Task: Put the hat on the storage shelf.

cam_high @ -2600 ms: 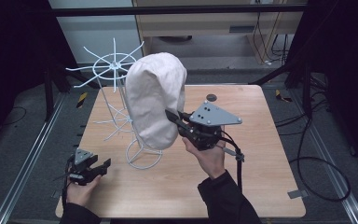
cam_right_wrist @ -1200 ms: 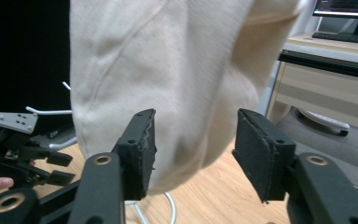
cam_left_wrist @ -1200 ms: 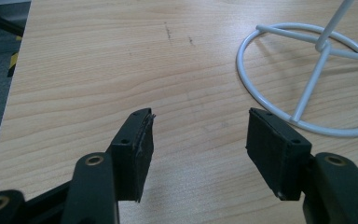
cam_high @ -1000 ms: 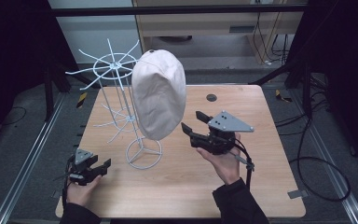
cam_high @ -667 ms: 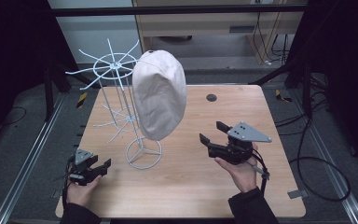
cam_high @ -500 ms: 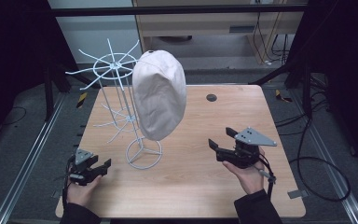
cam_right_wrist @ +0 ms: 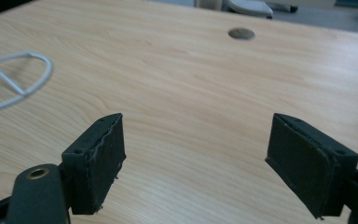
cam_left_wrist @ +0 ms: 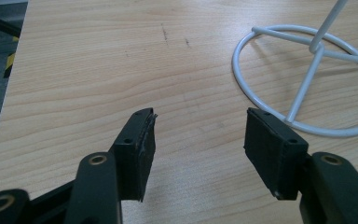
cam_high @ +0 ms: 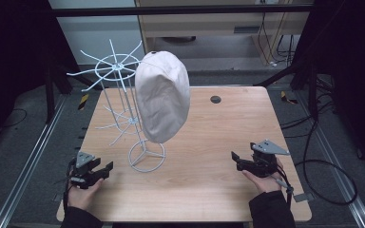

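1. On the white wire hat stand (cam_high: 138, 116), at the left-centre of the pale wooden table (cam_high: 209, 190), I see the cream fabric cap (cam_high: 162, 102) hanging from an upper prong, crown turned toward the right side of the table, its lower edge above the stand's round wire base (cam_high: 146, 156).
2. My right gripper (cam_high: 235, 160) sits low over the right front part of the table, well apart from the cap and the stand, held in the person's right hand (cam_high: 265, 179) with the grey three-cornered plate (cam_high: 269, 147) on top.
3. Its jaws have just been opening and now stand wide apart; in the right gripper view I see nothing between them but bare wood, so it is released and grasps nothing (cam_right_wrist: 193, 161).
4. That same view shows the wire base ring at the far left edge (cam_right_wrist: 28, 77) and a small dark round hole in the tabletop (cam_right_wrist: 241, 33) farther off.
5. My left gripper (cam_high: 105, 167) rests at the front left corner of the table in the person's left hand (cam_high: 83, 190), pointing toward the stand's base.
6. From the left gripper view its two black jaws are spread with only tabletop between them (cam_left_wrist: 198, 144), so it too is released; the base ring lies just beyond the right jaw (cam_left_wrist: 279, 100), near but not touching as far as I can tell.
7. Beyond the table I see a dark floor with cables (cam_high: 323, 164) on the right side.
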### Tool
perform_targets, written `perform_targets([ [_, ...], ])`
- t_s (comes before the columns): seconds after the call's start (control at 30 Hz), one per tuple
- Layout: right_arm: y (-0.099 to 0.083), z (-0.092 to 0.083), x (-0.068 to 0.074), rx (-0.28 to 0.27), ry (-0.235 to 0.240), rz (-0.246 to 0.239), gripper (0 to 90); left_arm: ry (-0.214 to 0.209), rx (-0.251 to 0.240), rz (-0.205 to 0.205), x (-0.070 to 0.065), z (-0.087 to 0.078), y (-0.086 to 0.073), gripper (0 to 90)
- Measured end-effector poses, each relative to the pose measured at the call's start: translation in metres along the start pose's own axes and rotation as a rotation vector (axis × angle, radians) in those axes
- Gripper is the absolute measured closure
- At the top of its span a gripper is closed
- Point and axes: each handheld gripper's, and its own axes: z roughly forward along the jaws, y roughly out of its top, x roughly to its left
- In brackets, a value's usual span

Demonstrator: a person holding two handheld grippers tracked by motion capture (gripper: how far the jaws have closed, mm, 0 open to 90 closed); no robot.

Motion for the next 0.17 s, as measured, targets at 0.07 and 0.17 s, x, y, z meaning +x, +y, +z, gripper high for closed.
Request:
perform_targets([
  [0.07, -0.006, 0.004, -0.005, 0.023, -0.024, -0.004, 18.7, -0.003, 0.001, 0.0, 0.0, 0.0, 0.0, 44.7],
  [0.17, -0.014, 0.008, -0.013, 0.061, -0.07, -0.018, 18.6, -0.009, -0.003, -0.003, 0.0, -0.001, 0.0, 46.6],
])
